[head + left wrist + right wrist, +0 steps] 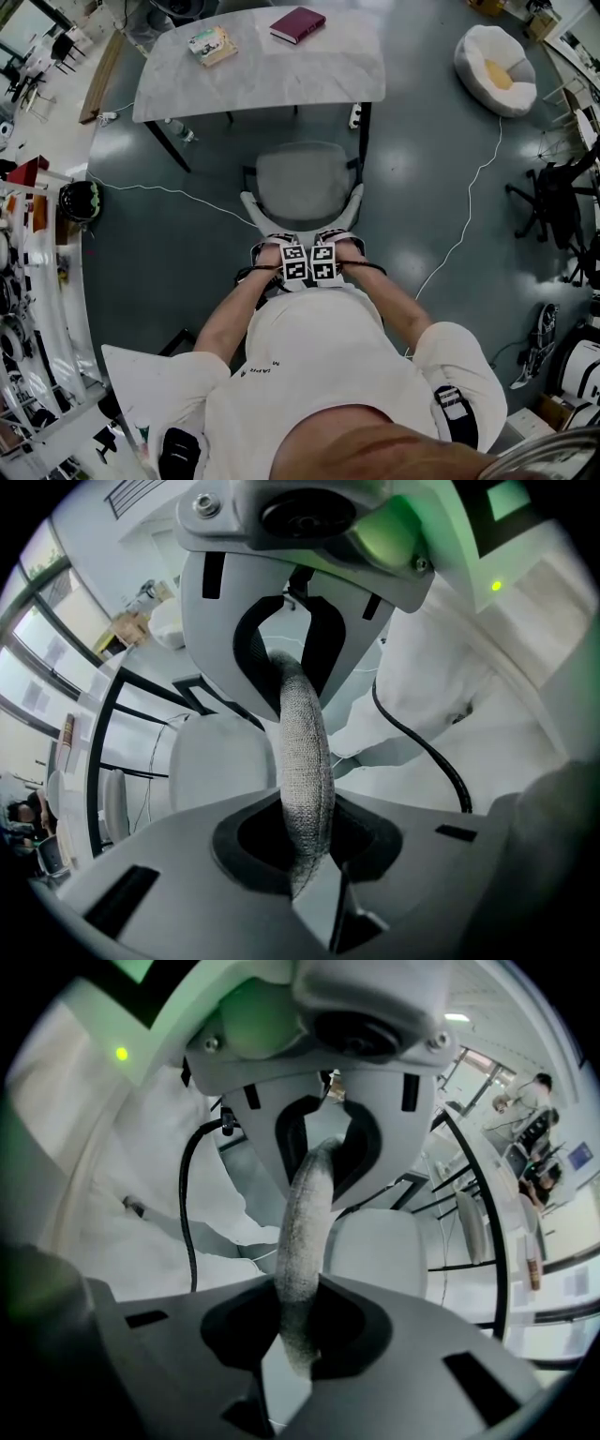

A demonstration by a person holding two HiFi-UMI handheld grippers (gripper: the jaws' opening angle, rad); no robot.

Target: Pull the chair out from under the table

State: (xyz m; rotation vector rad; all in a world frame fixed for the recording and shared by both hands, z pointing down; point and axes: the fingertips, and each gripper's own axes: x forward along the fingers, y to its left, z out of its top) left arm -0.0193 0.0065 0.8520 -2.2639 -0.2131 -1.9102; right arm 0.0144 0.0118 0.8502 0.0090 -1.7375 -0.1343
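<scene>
Standing over everything at the far side is the pale surface (281,70), and the chair (302,183) sits on the grey floor (431,169) just short of its near edge, the seat appearing clear of it or nearly so, so the pull looks far along. The curved backrest (302,214) faces the person, whose body is close behind it. Both tools point down onto its top rim side by side, almost touching one another. The left gripper (305,850) has its jaws pinching the grey fabric rim (305,752), and the right gripper (298,1330) has its jaws pinching the same rim (305,1222) next to it; the cloth fills each gap. The main risk, as I judge it, is leverage: hauling from the top of the back could tip the chair onto its rear feet if a front foot drags. The dark table leg (364,131) stands near the seat's right side, so a skewed pull could knock it and shake the red book (297,24). A white cable (178,192) runs across the floor to the chair's left, and a foot might snag it. Smallest, the padded rim could slip out of the jaws under a sharp tug.
</scene>
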